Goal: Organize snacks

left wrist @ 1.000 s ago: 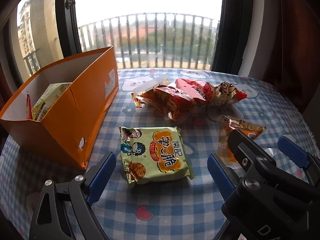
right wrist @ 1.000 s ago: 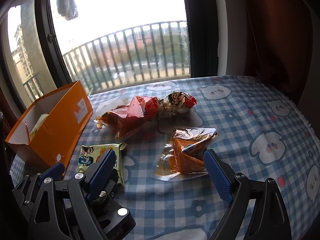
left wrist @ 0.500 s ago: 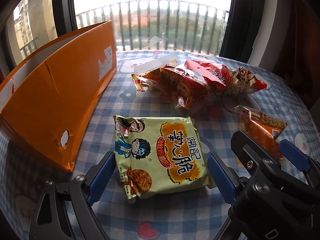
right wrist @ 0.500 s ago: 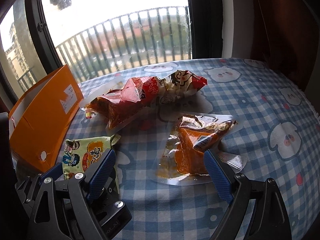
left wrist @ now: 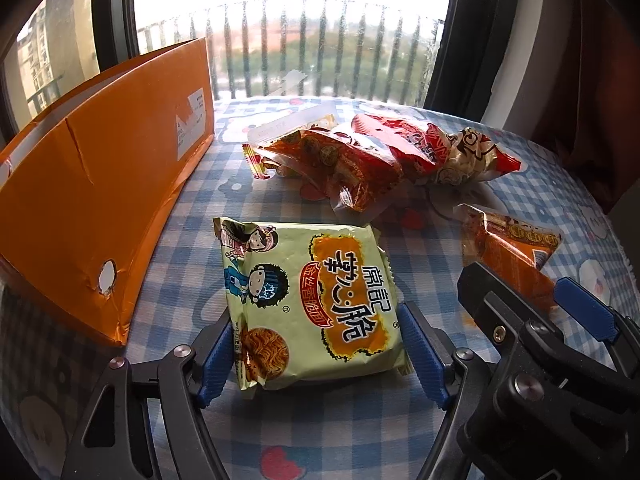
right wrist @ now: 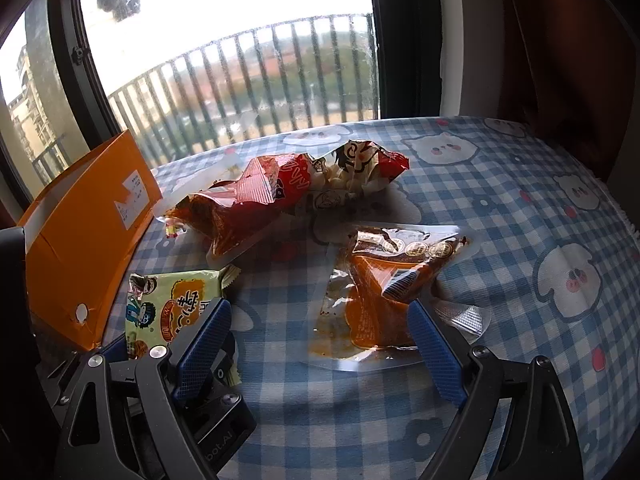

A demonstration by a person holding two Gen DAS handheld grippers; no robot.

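The left gripper (left wrist: 320, 346) sits low over the blue checked tablecloth (left wrist: 340, 432) with the green instant-noodle packet (left wrist: 310, 300) between its blue pads; its jaws have just been closing, and both pads now meet the packet's side edges, a grip taken across the width so the flat pack can be lifted whole. Just to its right, the right gripper (right wrist: 320, 344) stands wide open, its right pad at the near edge of the orange vacuum-sealed snack pouch (right wrist: 384, 300) and its left pad well clear, so nothing is held there; it looks lined up to take that pouch next. To the left stands the orange cardboard box (left wrist: 120, 184), open at the top and close to the noodles, probably the place the snacks are meant to go. Farther back, toward the window (right wrist: 240, 40), a second orange pouch (left wrist: 332, 164) and a red crisp bag (left wrist: 440, 152) lie overlapping, not yet sorted
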